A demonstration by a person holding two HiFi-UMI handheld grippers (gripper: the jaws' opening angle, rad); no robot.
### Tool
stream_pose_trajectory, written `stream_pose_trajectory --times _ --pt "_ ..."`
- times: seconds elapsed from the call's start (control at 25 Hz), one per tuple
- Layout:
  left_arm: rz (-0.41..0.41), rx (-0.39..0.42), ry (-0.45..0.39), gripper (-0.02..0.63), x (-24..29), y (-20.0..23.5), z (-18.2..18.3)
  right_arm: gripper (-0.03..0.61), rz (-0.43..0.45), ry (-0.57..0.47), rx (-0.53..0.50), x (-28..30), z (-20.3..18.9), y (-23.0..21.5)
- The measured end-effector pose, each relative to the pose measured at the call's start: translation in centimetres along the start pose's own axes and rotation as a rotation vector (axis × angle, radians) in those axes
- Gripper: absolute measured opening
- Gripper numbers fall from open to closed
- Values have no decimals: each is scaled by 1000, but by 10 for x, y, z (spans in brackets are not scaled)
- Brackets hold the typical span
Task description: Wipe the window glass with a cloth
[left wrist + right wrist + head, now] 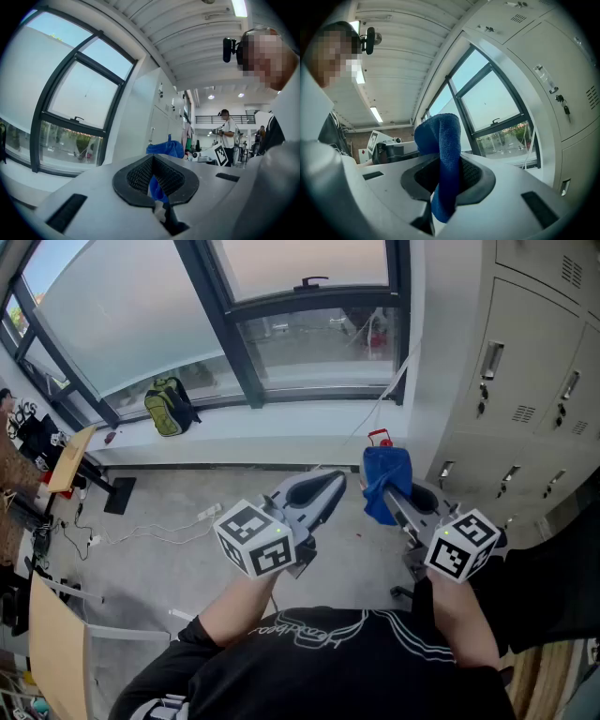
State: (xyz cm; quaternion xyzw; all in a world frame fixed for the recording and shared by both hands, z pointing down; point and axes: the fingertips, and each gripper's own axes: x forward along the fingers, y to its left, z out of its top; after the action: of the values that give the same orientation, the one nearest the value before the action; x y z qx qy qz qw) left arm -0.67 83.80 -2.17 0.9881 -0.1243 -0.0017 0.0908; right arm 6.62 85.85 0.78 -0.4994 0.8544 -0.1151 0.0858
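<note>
The window glass (122, 315) fills the far wall in dark frames, with a smaller handled pane (319, 343) below it; it also shows in the right gripper view (487, 98). A blue cloth (386, 479) hangs folded from my right gripper (389, 495), whose jaws are shut on it. In the right gripper view the cloth (440, 154) sticks up and trails down between the pads of the right gripper (451, 164). My left gripper (328, 486) is beside it to the left, jaws together and holding nothing. Both grippers are well short of the glass.
A green backpack (167, 407) rests on the white window sill (253, 435). Grey lockers (525, 381) line the right wall. A wooden desk (70, 460) and floor cables (159, 531) lie at the left. Another person (228, 133) stands far off in the left gripper view.
</note>
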Motion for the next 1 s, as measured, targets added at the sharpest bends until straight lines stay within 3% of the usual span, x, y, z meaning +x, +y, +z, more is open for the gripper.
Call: stream_pose_trajectory --times 0.32,0.84,1.0 --pt "-4 23 -8 6 6 0 9 64 -5 -3 -63 4 5 0" --pt "29 47 22 6 1 9 15 64 31 -3 -39 16 8 -2" --pt "69 52 -6 6 -1 38 28 64 84 -8 -18 39 10 -4"
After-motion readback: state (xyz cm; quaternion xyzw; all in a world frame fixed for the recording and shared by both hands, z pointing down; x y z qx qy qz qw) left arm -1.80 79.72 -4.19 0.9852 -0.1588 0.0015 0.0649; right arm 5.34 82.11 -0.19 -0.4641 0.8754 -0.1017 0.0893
